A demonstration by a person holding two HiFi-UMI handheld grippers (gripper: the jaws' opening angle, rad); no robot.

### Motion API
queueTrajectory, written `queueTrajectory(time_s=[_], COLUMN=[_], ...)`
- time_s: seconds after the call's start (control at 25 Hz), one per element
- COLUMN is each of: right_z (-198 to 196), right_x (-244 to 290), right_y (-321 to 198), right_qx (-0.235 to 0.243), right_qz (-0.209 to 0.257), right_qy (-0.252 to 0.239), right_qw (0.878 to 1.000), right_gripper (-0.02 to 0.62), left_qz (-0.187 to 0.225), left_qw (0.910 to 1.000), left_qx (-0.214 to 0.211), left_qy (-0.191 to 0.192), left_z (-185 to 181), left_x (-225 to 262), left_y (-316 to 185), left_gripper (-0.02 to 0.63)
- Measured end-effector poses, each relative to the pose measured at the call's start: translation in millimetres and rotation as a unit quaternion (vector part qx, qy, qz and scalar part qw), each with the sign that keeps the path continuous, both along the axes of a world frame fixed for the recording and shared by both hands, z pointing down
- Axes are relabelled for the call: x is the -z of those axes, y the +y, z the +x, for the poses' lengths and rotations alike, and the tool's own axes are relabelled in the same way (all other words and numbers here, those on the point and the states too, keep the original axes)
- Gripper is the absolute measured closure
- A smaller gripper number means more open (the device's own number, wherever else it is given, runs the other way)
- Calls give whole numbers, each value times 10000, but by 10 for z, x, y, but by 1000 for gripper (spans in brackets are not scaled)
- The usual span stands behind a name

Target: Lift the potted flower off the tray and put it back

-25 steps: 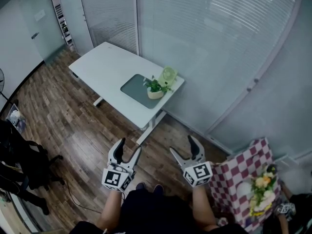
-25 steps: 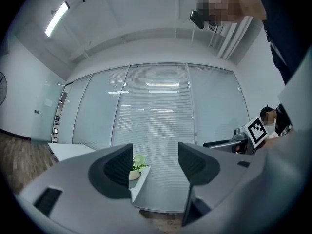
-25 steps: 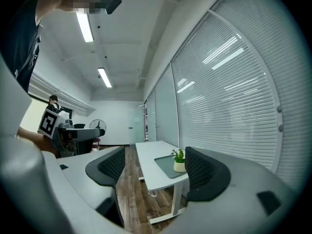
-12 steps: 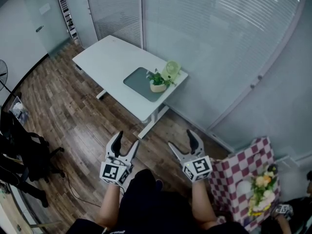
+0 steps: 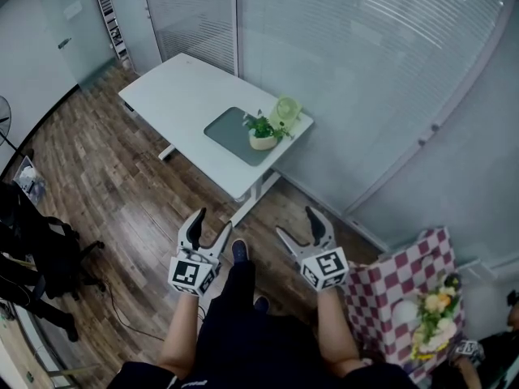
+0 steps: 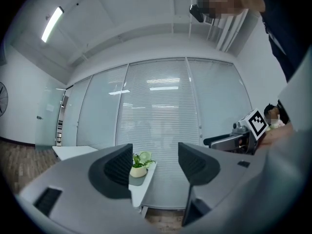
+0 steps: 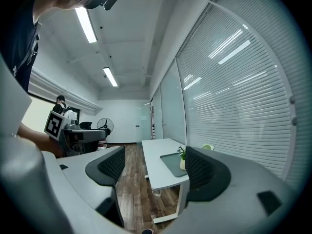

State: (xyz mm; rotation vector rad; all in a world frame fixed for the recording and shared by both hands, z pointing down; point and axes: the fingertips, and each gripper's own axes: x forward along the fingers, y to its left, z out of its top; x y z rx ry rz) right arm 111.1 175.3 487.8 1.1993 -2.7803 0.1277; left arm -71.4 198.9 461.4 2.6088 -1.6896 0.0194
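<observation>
A small leafy plant in a cream pot (image 5: 261, 134) stands on a grey-green tray (image 5: 227, 130) at the near right corner of a white table (image 5: 182, 100). Both grippers hang far from it over the wood floor. My left gripper (image 5: 216, 220) is open and empty, as is my right gripper (image 5: 295, 222). The left gripper view frames the pot (image 6: 138, 169) small and distant between the open jaws of the left gripper (image 6: 155, 165). In the right gripper view the plant (image 7: 182, 156) and tray (image 7: 170, 163) sit beside the right finger of the right gripper (image 7: 155, 165).
A pale green round object (image 5: 286, 110) stands behind the pot. Glass walls with blinds (image 5: 365, 71) run behind the table. A red checkered bag with flowers (image 5: 409, 298) is at the right, a black chair (image 5: 36, 258) at the left. A shoe (image 5: 239, 251) shows between the grippers.
The view has shifted a little toward the table as the person steps forward. Both grippers have stayed open and risen slightly in the picture.
</observation>
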Motion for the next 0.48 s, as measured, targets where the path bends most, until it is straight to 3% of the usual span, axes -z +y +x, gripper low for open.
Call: queueTrajectory(time_s=[0.48], right_z=[-27], right_x=[-135], right_y=[-742], right_qx=[-112], right_qz=[150], right_qy=[-92], right_qw=[9998], right_gripper=[241], left_qz=[38], left_qw=[9993], left_qx=[-335], left_qy=[136], left_z=[45], left_x=[-197], left_y=[-745], left_gripper=[336])
